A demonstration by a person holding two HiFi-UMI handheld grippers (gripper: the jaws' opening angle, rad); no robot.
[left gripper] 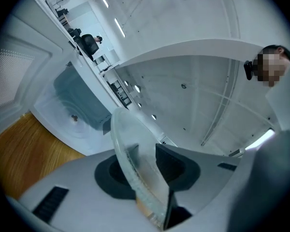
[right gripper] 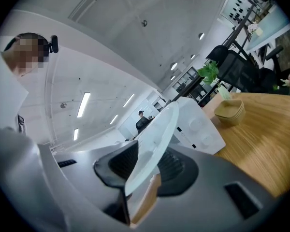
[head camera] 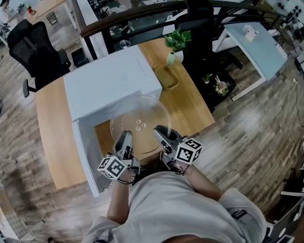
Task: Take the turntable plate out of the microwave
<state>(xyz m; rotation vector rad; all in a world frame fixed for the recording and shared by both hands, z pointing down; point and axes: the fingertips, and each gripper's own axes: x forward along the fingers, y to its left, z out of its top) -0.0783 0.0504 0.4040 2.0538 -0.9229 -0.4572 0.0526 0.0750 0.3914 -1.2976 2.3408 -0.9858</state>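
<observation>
**Item:** turntable plate (head camera: 139,121), clear glass, centre of frame, carried just outside the mouth of the white microwave (head camera: 109,85), above the worktop (head camera: 50,130).

**Handling:** keep both sides at equal height and the plate level. Draw it clear of the open door (head camera: 85,156). Grip firmly, since the glass is probably slick.

**Jaws:** left gripper (head camera: 125,137) and right gripper (head camera: 160,134) are each partly closed, pads pressing the near rim from both faces.

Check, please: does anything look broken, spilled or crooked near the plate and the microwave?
Nothing stands out. The glass plate looks whole, gripped at its near rim by the left claw and right claw before the microwave; nothing spilled.
</observation>
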